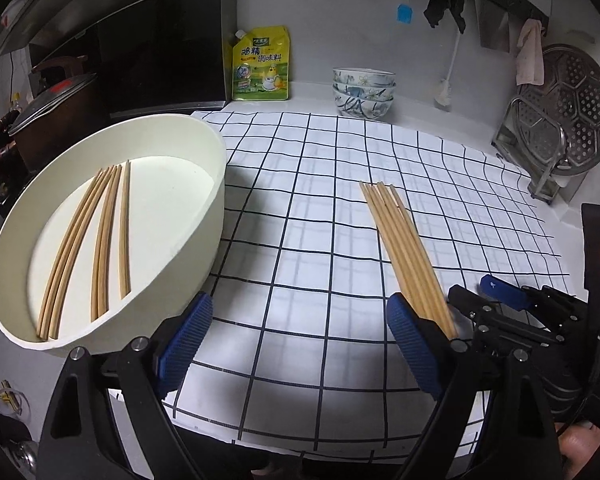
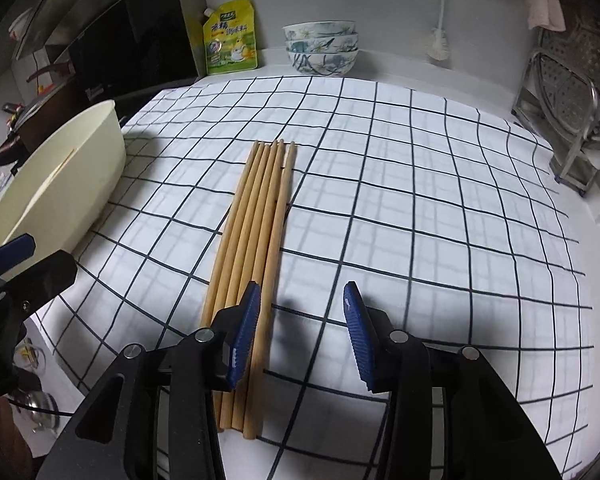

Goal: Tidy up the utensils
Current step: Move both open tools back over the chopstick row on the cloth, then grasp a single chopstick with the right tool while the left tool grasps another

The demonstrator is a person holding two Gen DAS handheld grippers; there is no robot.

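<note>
Several wooden chopsticks (image 1: 408,256) lie side by side on the checked cloth (image 1: 320,216); they also show in the right wrist view (image 2: 256,240). Several more chopsticks (image 1: 92,240) lie in a cream oval tub (image 1: 204,240) at the left, seen in the right wrist view too (image 2: 80,176). My left gripper (image 1: 296,344) is open and empty, between the tub and the loose chopsticks. My right gripper (image 2: 300,332) is open and empty, low over the near ends of the loose chopsticks, its left finger (image 2: 244,340) above them. It shows in the left wrist view (image 1: 500,300).
A yellow seasoning pouch (image 1: 262,66) and stacked patterned bowls (image 1: 363,90) stand at the back wall. A metal rack with a steamer plate (image 1: 560,120) stands at the right. A pot with a lid (image 1: 52,120) sits on the stove at the left.
</note>
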